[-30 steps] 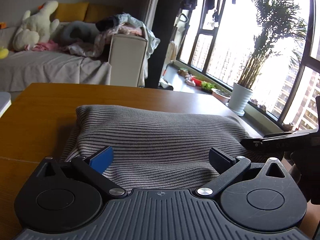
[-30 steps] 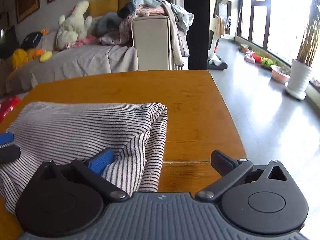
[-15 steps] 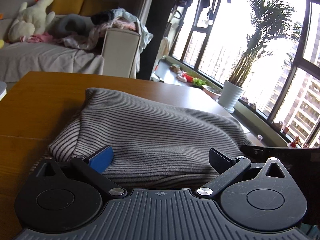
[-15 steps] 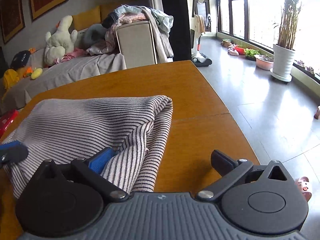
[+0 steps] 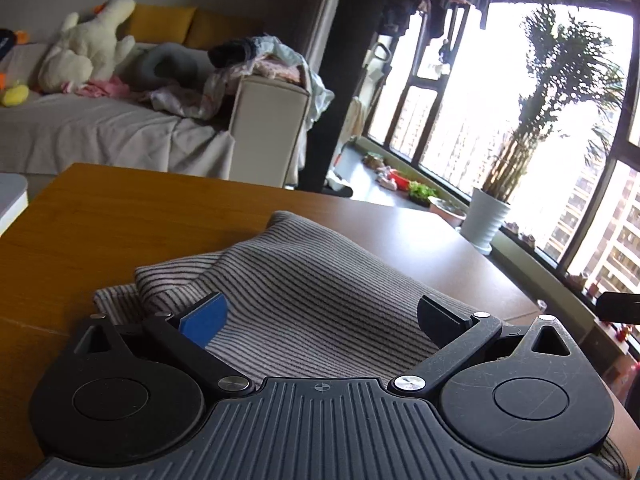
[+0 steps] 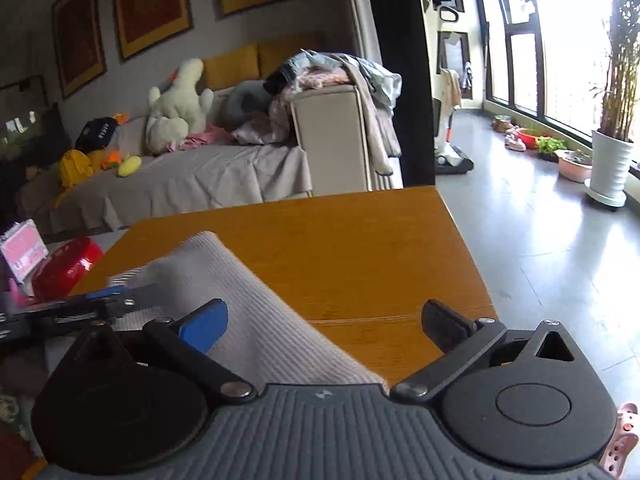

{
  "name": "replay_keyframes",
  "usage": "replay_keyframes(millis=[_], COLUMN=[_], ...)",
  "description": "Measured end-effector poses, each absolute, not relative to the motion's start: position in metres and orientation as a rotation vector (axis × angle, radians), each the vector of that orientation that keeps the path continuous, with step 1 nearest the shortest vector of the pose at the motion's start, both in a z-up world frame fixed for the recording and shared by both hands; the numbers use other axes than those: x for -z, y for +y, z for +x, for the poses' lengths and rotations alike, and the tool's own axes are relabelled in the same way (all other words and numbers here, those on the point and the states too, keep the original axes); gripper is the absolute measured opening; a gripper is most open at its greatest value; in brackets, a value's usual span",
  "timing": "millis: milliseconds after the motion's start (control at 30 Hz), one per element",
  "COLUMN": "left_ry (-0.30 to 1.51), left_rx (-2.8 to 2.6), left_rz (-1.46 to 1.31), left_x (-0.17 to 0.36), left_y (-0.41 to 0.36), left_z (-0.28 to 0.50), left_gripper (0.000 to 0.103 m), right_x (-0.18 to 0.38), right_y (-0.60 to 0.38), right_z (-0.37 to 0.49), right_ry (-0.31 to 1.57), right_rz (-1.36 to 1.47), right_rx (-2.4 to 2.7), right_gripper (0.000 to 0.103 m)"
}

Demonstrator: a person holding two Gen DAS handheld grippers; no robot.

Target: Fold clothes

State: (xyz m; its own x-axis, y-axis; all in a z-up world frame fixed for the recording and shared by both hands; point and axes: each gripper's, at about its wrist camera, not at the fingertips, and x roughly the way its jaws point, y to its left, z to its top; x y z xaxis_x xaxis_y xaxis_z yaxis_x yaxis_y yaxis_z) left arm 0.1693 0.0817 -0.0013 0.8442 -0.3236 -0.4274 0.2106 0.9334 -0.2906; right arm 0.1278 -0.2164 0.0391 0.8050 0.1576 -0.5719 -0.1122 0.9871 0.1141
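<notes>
My left gripper (image 5: 320, 316): black w/ one blue pad, grey ribbed body. Right gripper (image 6: 324, 322), same colours. Striped garment (image 5: 304, 300): grey-beige w/ thin dark stripes. Table (image 6: 360, 248): orange-brown wood grain. Sofa (image 6: 192, 176) cover grey, cushions mustard yellow. Plush toy (image 5: 84, 48) cream-white. Plant pot (image 5: 486, 216) white; palm dark green.

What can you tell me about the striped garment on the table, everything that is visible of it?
The striped garment is a soft knit with thin dark stripes on a pale grey ground. It lies folded in layers on the wooden table, bunched and humped rather than flat; a lower layer's edge shows at its left. Both grippers are open: it lies between the fingers of the left gripper, while in the right wrist view it passes under the right gripper. What kind of garment it is cannot be told.
</notes>
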Motion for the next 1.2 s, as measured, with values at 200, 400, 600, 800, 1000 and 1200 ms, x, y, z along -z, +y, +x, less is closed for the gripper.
replay_keyframes(millis=[200, 400, 600, 800, 1000, 1200], left_ry=[0.493, 0.561, 0.605, 0.629, 0.648, 0.616], left_rx=[0.336, 0.336, 0.322, 0.300, 0.289, 0.237], left_rz=[-0.225, -0.151, -0.044, -0.084, -0.123, -0.176], left_x=[-0.001, -0.001, 0.002, 0.004, 0.005, 0.005], left_y=[0.078, 0.063, 0.050, 0.063, 0.073, 0.082], left_z=[0.136, 0.133, 0.158, 0.195, 0.208, 0.199], left_gripper=[0.103, 0.103, 0.103, 0.103, 0.103, 0.103], right_x=[0.015, 0.016, 0.018, 0.016, 0.020, 0.021], right_y=[-0.207, -0.213, -0.207, -0.181, -0.182, -0.202], right_z=[0.158, 0.155, 0.130, 0.085, 0.074, 0.075], right_ry=[0.707, 0.722, 0.713, 0.684, 0.667, 0.664], right_rz=[-0.030, 0.015, 0.019, -0.028, 0.022, 0.121], right_rx=[-0.149, -0.132, -0.052, -0.045, -0.063, -0.108], right_gripper=[0.103, 0.103, 0.103, 0.103, 0.103, 0.103])
